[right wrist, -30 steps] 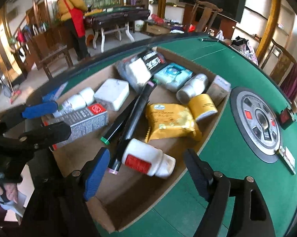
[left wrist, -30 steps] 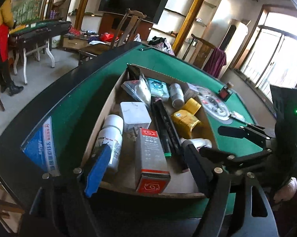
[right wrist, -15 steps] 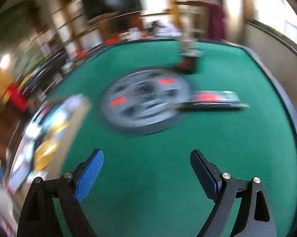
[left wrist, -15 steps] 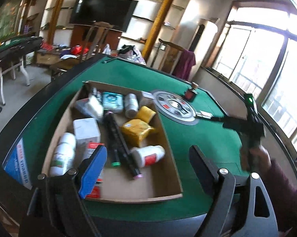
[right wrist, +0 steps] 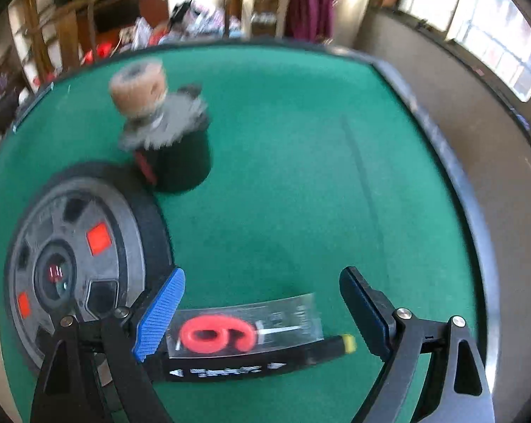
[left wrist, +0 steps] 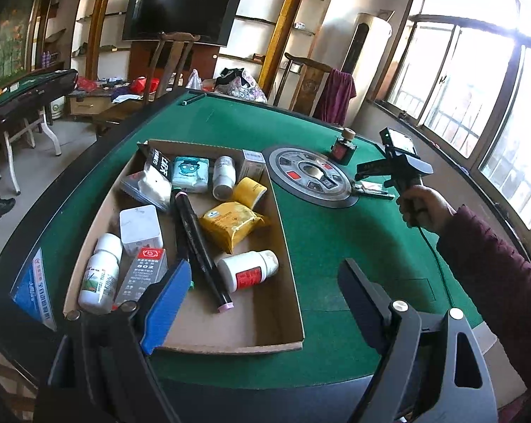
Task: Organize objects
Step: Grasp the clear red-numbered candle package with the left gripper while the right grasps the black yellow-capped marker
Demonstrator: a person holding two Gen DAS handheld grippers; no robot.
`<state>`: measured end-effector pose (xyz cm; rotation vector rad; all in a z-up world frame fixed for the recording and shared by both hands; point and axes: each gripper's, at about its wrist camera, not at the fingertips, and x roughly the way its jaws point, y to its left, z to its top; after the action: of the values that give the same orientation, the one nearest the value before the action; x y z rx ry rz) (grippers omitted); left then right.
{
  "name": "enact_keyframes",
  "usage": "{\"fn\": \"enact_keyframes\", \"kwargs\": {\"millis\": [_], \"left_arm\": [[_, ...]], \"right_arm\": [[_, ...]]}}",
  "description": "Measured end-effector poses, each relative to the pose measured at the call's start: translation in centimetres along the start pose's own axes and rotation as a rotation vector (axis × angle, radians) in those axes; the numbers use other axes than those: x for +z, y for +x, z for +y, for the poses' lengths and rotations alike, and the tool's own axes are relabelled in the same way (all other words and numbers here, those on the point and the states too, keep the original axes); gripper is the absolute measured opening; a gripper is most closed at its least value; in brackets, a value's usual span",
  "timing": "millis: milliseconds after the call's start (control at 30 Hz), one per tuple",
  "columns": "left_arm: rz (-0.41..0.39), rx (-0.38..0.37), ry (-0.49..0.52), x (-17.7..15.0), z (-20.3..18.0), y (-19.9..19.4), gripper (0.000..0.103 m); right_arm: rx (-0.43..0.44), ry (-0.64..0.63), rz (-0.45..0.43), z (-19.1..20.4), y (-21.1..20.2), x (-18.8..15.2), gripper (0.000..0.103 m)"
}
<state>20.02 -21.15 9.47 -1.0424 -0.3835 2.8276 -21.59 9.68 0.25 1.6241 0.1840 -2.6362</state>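
Note:
A cardboard box (left wrist: 286, 264) on the green table holds white bottles (left wrist: 247, 273), a yellow pouch (left wrist: 230, 224), a black marker (left wrist: 198, 243) and small cartons. My left gripper (left wrist: 261, 303) is open above the box's near edge. My right gripper (right wrist: 261, 312) is open, low over a clear packet with a red number 6 candle (right wrist: 212, 335) and a black pen (right wrist: 265, 361) beneath it; it also shows in the left wrist view (left wrist: 362, 172). A dark bottle with a cork top (right wrist: 166, 137) stands beyond them.
A round grey dial panel (right wrist: 74, 268) sits in the table's middle, left of the packet. The table's raised black rim (right wrist: 452, 183) curves along the right. Chairs and shelves stand beyond the far edge.
My right gripper swung away from the box to the right and came down close over the candle packet and pen. My left gripper pulled back and higher from the box.

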Motion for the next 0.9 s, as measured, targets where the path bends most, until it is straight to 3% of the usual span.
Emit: {"fn": "enact_keyframes", "kwargs": {"millis": [167, 300, 400, 500, 600, 667, 900], "left_arm": [[0.028, -0.050, -0.006, 0.2, -0.9, 1.1, 0.084], [0.038, -0.076, 0.037, 0.0, -2.3, 1.4, 0.084], [0.056, -0.084, 0.076, -0.1, -3.5, 1.9, 0.084], [0.086, -0.090, 0.098, 0.2, -5.2, 3.0, 0.084], [0.117, -0.094, 0.108, 0.9, -7.2, 4.9, 0.084], [0.132, -0.086, 0.132, 1.4, -9.0, 6.7, 0.084], [0.182, -0.045, 0.200, 3.5, -14.6, 14.2, 0.084]], "right_arm": [[0.138, -0.097, 0.051, 1.8, -1.0, -3.2, 0.094], [0.196, -0.243, 0.087, 3.8, -3.7, -8.0, 0.095], [0.280, -0.283, 0.059, 3.6, -6.3, -11.0, 0.093], [0.355, -0.088, -0.124, -0.7, -10.0, -12.3, 0.095], [0.361, 0.125, -0.270, -5.6, -11.6, -13.7, 0.098], [0.362, 0.216, -0.272, -7.6, -11.3, -14.6, 0.098], [0.357, 0.347, -0.144, -9.6, -9.4, -16.7, 0.098]]}}
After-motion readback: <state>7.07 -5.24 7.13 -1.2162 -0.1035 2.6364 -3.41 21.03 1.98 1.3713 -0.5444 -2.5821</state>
